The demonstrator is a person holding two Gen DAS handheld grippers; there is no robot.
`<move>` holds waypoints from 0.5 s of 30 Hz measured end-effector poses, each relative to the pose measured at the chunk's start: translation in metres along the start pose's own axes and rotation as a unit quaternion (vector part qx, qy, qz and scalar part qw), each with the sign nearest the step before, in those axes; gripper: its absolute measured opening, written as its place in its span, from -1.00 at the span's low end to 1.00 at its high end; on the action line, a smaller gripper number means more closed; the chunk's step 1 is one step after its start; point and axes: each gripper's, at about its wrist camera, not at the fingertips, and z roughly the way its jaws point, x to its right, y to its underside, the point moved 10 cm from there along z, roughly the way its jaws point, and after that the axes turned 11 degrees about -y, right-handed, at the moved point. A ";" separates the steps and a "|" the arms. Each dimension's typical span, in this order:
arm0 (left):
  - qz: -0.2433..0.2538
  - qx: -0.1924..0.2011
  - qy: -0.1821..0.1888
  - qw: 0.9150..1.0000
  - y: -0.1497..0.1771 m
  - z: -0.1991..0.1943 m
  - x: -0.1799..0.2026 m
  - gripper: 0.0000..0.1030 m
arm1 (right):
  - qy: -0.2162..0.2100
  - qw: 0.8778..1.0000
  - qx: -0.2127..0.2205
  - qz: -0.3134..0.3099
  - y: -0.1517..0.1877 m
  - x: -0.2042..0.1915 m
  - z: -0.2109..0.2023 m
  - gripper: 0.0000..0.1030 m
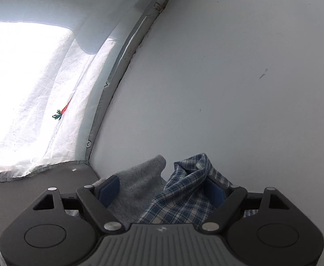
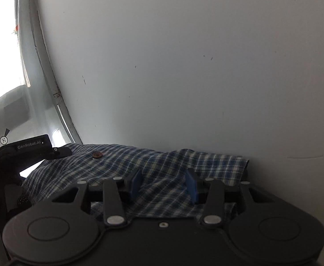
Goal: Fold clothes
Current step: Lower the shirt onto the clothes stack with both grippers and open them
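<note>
1. Pale grey wall [image 2: 184, 66] fills most of both wrist views, with a bright white curtain bearing a small carrot print [image 1: 28, 88] off to the left of it.
2. Against the foot of that wall lies the blue-and-white checked cotton shirt [image 2: 162, 161], rumpled, a brown button [image 2: 97, 155] showing on its upper side.
3. Beside the shirt in the left wrist view sits a light grey knitted garment [image 1: 139, 184], touching it.
4. Left gripper [image 1: 162, 188] stands with its blue pads spread wide; a raised fold of the checked shirt and the grey knit lie between them, and the right-hand pad is partly covered by the shirt.
5. Right gripper [image 2: 165, 184] has its jaws about half apart over the shirt, with cloth bunched between the pads and neither pad clearly pressing on it.
6. Left gripper's black body also shows at the left edge of the right wrist view, at the shirt's far corner.
</note>
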 end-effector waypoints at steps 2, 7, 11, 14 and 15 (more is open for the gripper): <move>-0.001 0.000 -0.001 1.000 0.009 0.007 -0.006 0.64 | 0.002 1.000 -0.008 0.002 0.010 0.006 0.003 0.00; 0.017 0.010 -0.008 1.000 0.005 -0.010 -0.007 0.65 | 0.022 0.999 -0.013 -0.023 0.017 0.001 0.005 0.15; 0.068 0.070 -0.037 0.995 -0.012 -0.067 -0.007 0.82 | 0.026 0.996 0.003 -0.084 0.000 -0.021 -0.009 0.22; 0.093 0.130 -0.045 0.986 -0.019 -0.134 -0.015 0.88 | 0.016 0.992 0.029 -0.125 -0.013 -0.037 -0.032 0.59; 0.093 0.149 -0.044 0.983 -0.018 -0.159 -0.019 0.95 | 0.009 0.991 0.037 -0.132 -0.017 -0.043 -0.041 0.70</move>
